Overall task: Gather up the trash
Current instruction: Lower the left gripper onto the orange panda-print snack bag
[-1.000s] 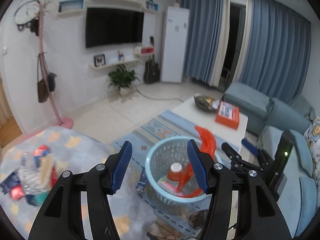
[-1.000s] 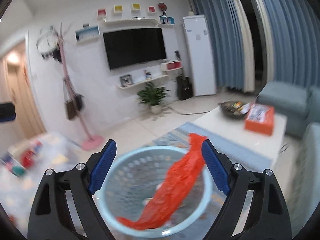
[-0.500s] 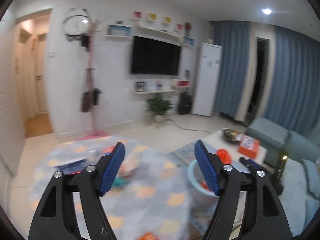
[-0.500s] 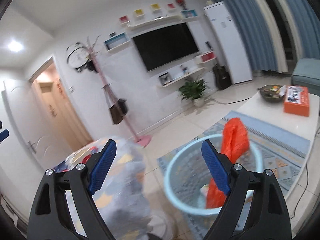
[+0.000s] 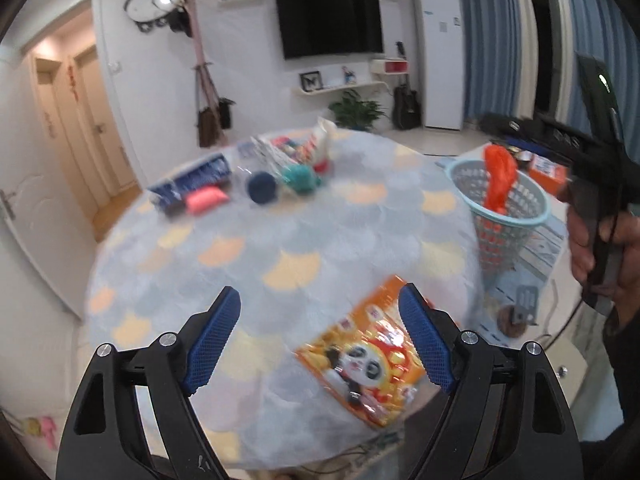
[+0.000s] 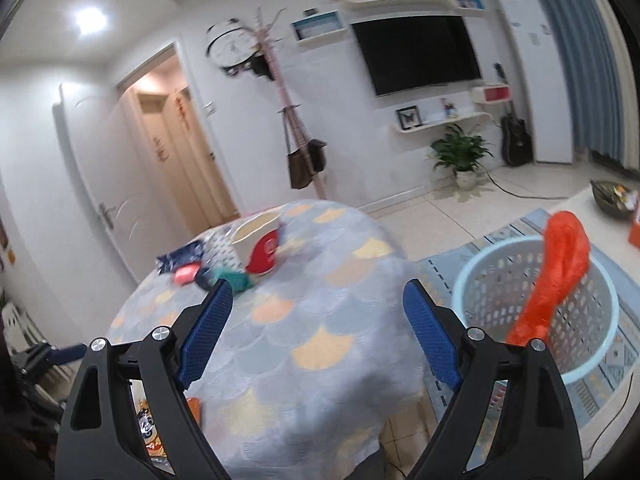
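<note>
Left tool [image 5: 320,336] wide open w/ nothing in it, hovering over near edge of the table [image 5: 280,240]. Orange panda snack packet [image 5: 368,360] lies flat just under/ahead of it, offset toward its right finger [image 5: 424,344]; long axis runs diagonally, near-right corner by the table edge. Right tool [image 6: 318,328] also wide open, empty, sits nearer the basket [image 6: 536,304], which stands on the floor beside the table w/ red bag [image 6: 556,272] draped in it. Left is clearly nearer the packet, so prob. left's pick: shift a bit right, drop down. Rest of trash pile [image 5: 264,176] is at far side, well apart from both.
</note>
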A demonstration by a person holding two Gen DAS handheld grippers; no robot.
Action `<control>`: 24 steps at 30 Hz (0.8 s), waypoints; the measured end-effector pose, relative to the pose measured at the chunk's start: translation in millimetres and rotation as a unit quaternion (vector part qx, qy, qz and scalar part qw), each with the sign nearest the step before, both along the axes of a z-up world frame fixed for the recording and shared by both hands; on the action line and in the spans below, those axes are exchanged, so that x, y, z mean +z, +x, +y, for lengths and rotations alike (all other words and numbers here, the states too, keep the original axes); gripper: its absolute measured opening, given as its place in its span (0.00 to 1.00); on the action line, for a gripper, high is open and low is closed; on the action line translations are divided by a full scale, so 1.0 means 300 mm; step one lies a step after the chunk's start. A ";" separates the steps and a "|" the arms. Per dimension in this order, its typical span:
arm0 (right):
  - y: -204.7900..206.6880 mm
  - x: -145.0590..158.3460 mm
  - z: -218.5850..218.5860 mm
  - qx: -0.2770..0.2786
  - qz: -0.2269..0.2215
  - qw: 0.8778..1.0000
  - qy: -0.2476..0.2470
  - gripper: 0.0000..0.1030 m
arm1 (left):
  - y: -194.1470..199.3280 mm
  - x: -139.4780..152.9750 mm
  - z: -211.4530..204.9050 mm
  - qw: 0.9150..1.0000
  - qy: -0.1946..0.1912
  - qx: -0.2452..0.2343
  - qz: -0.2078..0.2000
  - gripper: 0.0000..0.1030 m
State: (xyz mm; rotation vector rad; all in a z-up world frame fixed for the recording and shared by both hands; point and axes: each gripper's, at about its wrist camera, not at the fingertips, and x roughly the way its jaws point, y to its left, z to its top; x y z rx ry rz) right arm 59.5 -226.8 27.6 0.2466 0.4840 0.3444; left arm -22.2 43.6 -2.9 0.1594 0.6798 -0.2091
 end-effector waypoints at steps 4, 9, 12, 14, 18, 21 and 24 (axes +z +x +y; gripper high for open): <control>-0.005 -0.003 0.051 0.019 0.007 1.000 0.007 0.80 | 0.047 -0.089 -0.010 0.999 -0.010 -0.008 0.031 0.77; -0.015 -0.018 0.109 0.034 0.013 0.999 -0.009 0.80 | 0.075 -0.141 -0.031 0.998 -0.033 -0.021 0.055 0.77; -0.011 -0.023 0.133 0.041 0.017 0.999 -0.010 0.80 | 0.109 -0.191 -0.056 0.997 -0.025 -0.017 0.075 0.77; -0.009 -0.024 0.151 0.044 0.015 0.999 -0.019 0.80 | 0.117 -0.214 -0.055 0.997 -0.029 -0.010 0.076 0.79; 0.016 -0.031 0.176 0.051 0.021 0.998 -0.019 0.80 | 0.119 -0.212 -0.049 0.997 -0.038 -0.004 0.070 0.78; 0.044 -0.038 0.194 0.057 0.029 0.998 -0.007 0.80 | 0.109 -0.211 -0.052 0.997 -0.036 -0.003 0.061 0.62; 0.079 -0.047 0.238 0.066 0.038 0.997 -0.018 0.80 | 0.102 -0.199 -0.048 0.997 -0.039 -0.009 0.058 0.16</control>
